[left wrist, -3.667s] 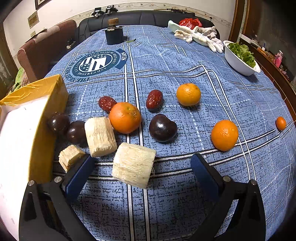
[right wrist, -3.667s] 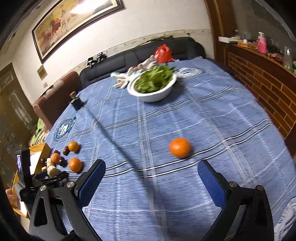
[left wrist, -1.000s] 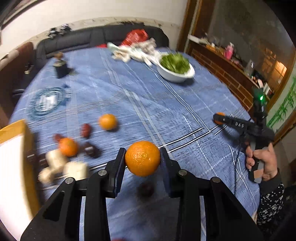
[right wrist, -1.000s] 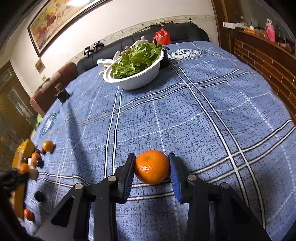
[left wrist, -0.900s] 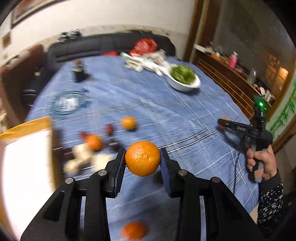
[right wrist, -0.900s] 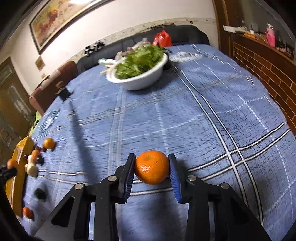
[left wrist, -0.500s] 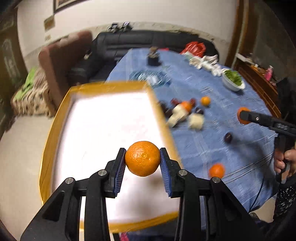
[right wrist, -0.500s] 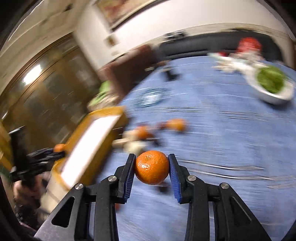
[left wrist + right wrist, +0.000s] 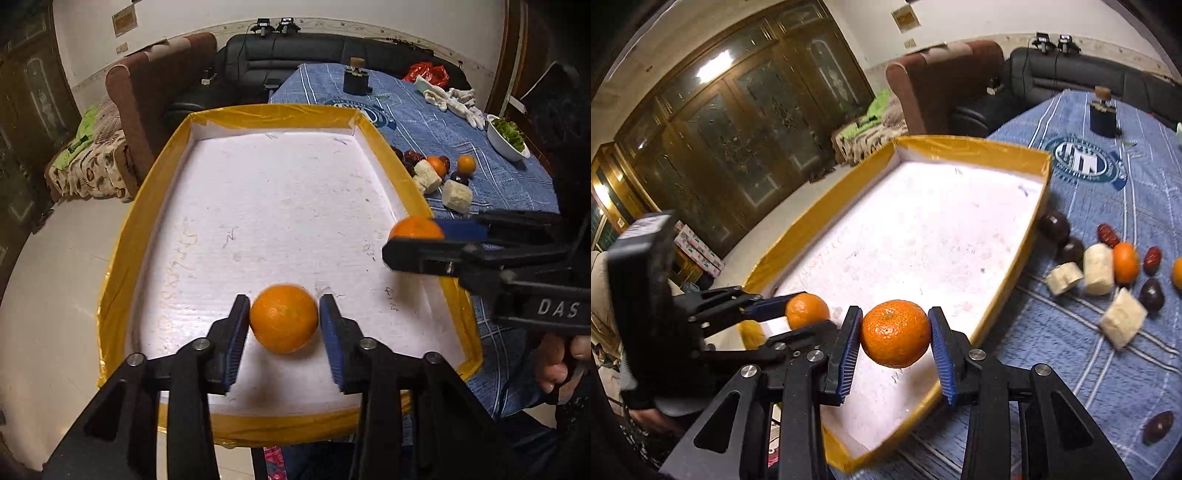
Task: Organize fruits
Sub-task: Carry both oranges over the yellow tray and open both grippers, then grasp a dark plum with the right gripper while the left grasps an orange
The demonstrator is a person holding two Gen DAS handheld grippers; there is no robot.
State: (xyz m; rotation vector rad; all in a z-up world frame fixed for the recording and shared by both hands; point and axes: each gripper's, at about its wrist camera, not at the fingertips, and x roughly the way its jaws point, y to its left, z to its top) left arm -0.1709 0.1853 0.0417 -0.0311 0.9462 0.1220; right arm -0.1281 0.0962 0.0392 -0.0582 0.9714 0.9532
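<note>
While my left gripper (image 9: 283, 326) was letting go, its jaws were opening, and the big orange (image 9: 283, 318) sat between them with a thin gap on each side. It looked like it was resting on the white floor of the yellow tray (image 9: 236, 112), near the front wall, with a small shadow under it. My right gripper (image 9: 894, 341) was over the tray's near corner. Its jaws were starting to open too, but the small orange (image 9: 895, 333) still sat snug between the blue pads (image 9: 849, 350), and I think it was up in the air.

What could go wrong? The big orange was round, so it could roll when I pulled my left jaws back, most of all if a pad bumped it. The small orange was the bigger worry. If my right jaws let go from up there, it could drop, bounce, and hop over the low yellow wall onto the floor. It could also hit the big orange and knock it away. My two grippers were close together, so they could bump.

The rest of the fruit (image 9: 1124, 263) lay on the blue tablecloth (image 9: 1137, 369), just beside the tray, so most of the job was not done.
</note>
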